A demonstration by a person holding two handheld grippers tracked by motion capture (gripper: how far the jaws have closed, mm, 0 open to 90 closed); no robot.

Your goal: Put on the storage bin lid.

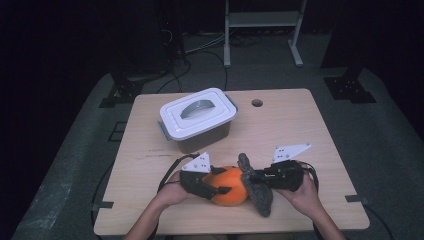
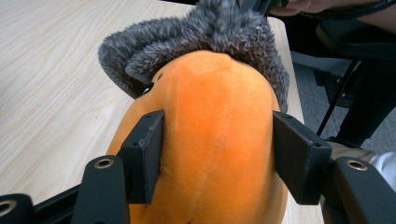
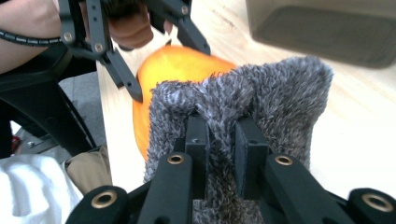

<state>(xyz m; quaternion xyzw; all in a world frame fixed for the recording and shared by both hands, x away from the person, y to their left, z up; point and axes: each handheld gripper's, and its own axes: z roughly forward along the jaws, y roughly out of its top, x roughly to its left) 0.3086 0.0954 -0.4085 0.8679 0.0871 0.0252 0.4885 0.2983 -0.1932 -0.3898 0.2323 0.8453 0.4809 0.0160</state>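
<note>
High view alone: lidded white box [image 1: 198, 119] on bench [image 1: 300, 130]. Left gripper [image 2: 217, 154] wide, clasping orange plush [image 2: 210, 140]; right gripper [image 3: 222, 140] narrow, pinching grey fur [image 3: 261, 93].

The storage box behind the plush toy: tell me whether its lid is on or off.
On. The white lid sits flat across the storage box, its handle recess facing up, in the high view.

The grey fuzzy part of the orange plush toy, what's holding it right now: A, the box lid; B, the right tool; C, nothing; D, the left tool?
B: the right tool has its jaws pinched on the grey fuzzy part, while the left tool clamps the orange body.
</note>
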